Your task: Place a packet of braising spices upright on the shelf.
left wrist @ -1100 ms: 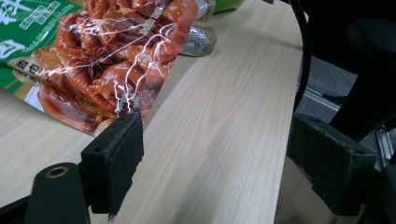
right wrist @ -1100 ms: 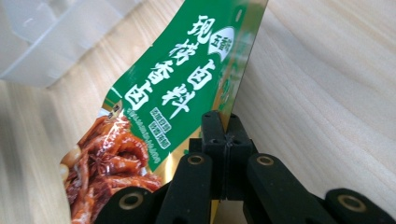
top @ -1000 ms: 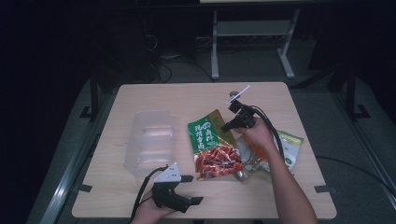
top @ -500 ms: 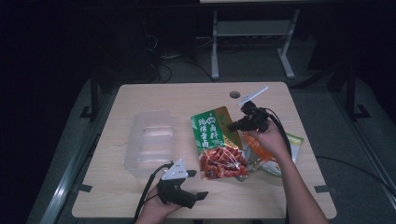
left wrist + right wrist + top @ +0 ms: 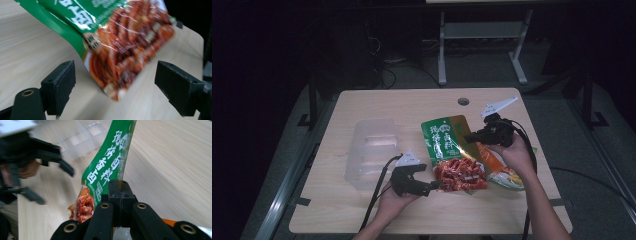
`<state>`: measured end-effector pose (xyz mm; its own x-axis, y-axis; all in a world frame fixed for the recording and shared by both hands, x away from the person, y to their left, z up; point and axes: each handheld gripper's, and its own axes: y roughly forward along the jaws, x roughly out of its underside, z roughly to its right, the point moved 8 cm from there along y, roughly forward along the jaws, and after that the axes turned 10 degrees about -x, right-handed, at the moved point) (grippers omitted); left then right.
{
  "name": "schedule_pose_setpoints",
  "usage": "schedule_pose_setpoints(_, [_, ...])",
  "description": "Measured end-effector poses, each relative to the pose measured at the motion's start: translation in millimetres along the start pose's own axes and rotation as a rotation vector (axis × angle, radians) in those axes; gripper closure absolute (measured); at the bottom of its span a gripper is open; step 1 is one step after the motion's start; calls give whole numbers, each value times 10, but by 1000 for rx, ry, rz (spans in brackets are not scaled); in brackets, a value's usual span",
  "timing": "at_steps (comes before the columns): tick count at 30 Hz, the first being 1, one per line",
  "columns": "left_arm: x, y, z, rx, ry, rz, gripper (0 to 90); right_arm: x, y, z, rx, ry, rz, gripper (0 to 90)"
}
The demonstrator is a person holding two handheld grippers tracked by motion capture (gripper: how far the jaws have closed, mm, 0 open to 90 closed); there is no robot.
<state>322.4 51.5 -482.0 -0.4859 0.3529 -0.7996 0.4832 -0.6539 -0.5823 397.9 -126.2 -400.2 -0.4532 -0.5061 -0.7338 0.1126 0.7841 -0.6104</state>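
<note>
A green and red snack packet (image 5: pixel 452 155) is held tilted above the table, its red end low. My right gripper (image 5: pixel 470 137) is shut on the packet's green edge; in the right gripper view the jaws (image 5: pixel 120 187) pinch the packet (image 5: pixel 105 170). My left gripper (image 5: pixel 434 186) is open at the packet's lower red corner. In the left gripper view that corner of the packet (image 5: pixel 120 45) hangs between the wide jaws (image 5: pixel 117 85), and the pads are clear of it.
A clear plastic tray (image 5: pixel 372 152) lies left of the packet. A second packet (image 5: pixel 502 172), orange and white, lies under the right hand. The wooden table (image 5: pixel 387 110) has a cable hole (image 5: pixel 463 101) near its far edge.
The right gripper has lifted the packet and carried it slightly right. The left gripper has moved forward and right, up to the packet's lower corner.
</note>
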Motion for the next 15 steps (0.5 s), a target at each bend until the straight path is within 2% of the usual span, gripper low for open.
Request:
schedule_pose_setpoints(3, [-28, 152, 8, 9, -40, -26, 149, 16, -45, -44, -7, -4, 15, 899])
schedule_pose_setpoints(4, [-37, 196, 6, 15, -66, -36, 144, 26, -86, -89, -5, -24, 31, 899])
schedule_pose_setpoints(5, [-50, 233, -15, 20, -84, -36, 144, 26, -86, -89, -5, -24, 31, 899])
schedule_pose_setpoints(6, [-80, 289, -62, 45, -142, -37, 147, 44, -116, -159, -6, -42, 60, 899])
schedule_pose_setpoints(7, [-80, 289, -62, 45, -142, -37, 155, 58, -124, -183, -5, -51, 73, 899])
schedule_pose_setpoints(8, [-101, 334, -81, 67, -178, -38, 173, 79, -136, -200, -2, -54, 74, 899])
schedule_pose_setpoints(9, [-101, 334, -81, 67, -178, -38, 213, 91, -143, -212, -3, -53, 80, 899])
schedule_pose_setpoints(10, [-111, 342, -78, 84, -185, -35, 213, 91, -143, -212, -3, -53, 80, 899])
schedule_pose_setpoints(11, [-122, 351, -64, 110, -193, -32, 320, 120, -163, -203, 15, -55, 63, 899])
schedule_pose_setpoints(12, [-133, 355, -59, 127, -198, -31, 320, 120, -163, -203, 15, -55, 63, 899])
schedule_pose_setpoints(13, [-170, 350, -51, 147, -201, -4, 437, 154, -167, -188, 7, -41, 67, 899])
schedule_pose_setpoints(14, [-170, 350, -51, 147, -201, -4, 492, 179, -159, -176, 8, -38, 67, 899])
schedule_pose_setpoints(15, [-176, 342, -52, 152, -195, -6, 492, 179, -159, -176, 8, -38, 67, 899])
